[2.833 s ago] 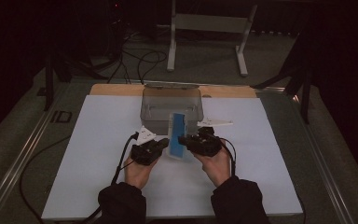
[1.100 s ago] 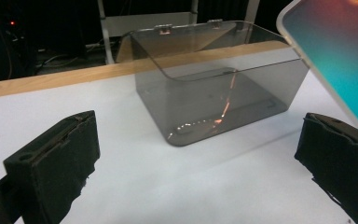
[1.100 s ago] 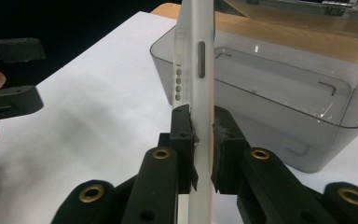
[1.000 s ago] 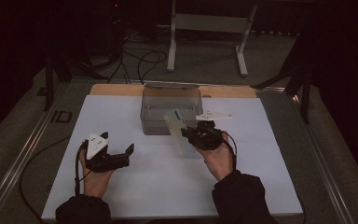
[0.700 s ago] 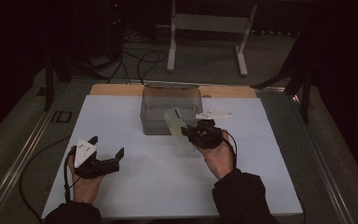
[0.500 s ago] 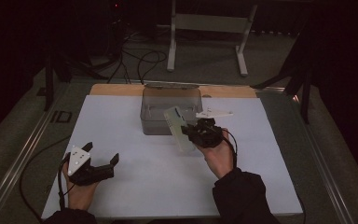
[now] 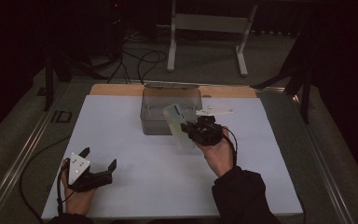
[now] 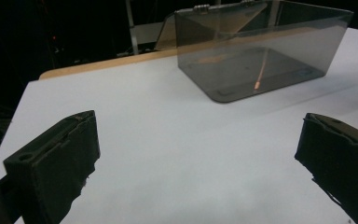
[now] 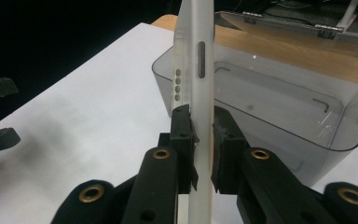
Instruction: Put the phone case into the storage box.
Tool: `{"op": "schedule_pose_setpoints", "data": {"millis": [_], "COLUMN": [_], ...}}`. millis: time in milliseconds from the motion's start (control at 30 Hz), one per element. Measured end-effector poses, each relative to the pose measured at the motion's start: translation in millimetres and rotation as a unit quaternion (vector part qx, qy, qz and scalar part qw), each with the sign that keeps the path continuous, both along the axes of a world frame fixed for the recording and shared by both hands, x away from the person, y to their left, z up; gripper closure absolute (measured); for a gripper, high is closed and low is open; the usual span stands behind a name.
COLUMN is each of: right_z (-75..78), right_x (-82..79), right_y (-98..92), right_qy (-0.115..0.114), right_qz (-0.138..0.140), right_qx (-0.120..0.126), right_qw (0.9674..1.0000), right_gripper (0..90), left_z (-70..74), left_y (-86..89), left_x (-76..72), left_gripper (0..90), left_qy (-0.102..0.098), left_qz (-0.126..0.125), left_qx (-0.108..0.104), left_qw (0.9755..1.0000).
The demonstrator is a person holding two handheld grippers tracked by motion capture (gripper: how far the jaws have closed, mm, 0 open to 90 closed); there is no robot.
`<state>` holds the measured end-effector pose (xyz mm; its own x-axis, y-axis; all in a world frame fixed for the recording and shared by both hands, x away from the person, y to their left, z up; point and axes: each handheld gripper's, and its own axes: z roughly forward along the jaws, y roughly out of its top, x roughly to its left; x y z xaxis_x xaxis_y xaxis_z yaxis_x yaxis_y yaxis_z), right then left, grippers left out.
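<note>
Between our right gripper (image 9: 201, 140) jaws the phone (image 9: 195, 70) stays clamped; left gripper (image 7: 93, 170) backed off, jaws wide, empty, box (image 7: 170, 109) next.

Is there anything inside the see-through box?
Empty. The box shows only its bare floor through its clear walls. The phone case is outside it, clamped in the right gripper.

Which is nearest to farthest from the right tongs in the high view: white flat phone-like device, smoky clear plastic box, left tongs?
1. White flat phone-like device, clamped in the right tongs.
2. Smoky clear plastic box, just behind.
3. Left tongs, near the table's front-left corner.
</note>
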<state>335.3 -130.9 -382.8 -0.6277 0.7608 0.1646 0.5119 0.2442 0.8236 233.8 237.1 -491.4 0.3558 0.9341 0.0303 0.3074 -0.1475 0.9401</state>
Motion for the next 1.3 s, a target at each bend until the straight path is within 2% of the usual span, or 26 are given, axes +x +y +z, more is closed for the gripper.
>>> {"op": "schedule_pose_setpoints", "data": {"millis": [100, 267, 467, 600, 1300], "right_z": [1.1, 3.6, 10.3, 14.5, 32.8], "right_x": [2.1, 3.4, 5.6, 7.4, 20.5], "right_y": [0.1, 2.5, 4.1, 4.4, 2.0], "right_qy": [-0.001, -0.003, -0.009, -0.013, -0.023], "right_qz": [-0.001, -0.001, -0.001, -0.001, -0.009], "right_qx": [0.002, 0.003, 0.005, 0.004, 0.011], "right_qw": [1.0, 1.0, 0.9999, 0.9999, 0.9996], "right_gripper": [81.0, 81.0, 81.1, 81.0, 81.1], "left_z": [-0.7, -1.5, -2.5, -2.7, -3.2], "left_y": [0.9, 2.2, 0.6, 0.7, -1.4], "left_x": [0.1, -0.5, -0.6, -0.6, -0.8], "left_gripper": [0.3, 0.3, 0.3, 0.3, 0.3], "left_qy": [0.001, -0.001, -0.002, -0.001, -0.001], "left_qz": [0.006, 0.01, 0.013, 0.015, 0.017], "left_qx": [0.005, -0.001, 0.011, 0.011, 0.014], "left_qw": [1.0, 0.9999, 0.9999, 0.9998, 0.9998]}}
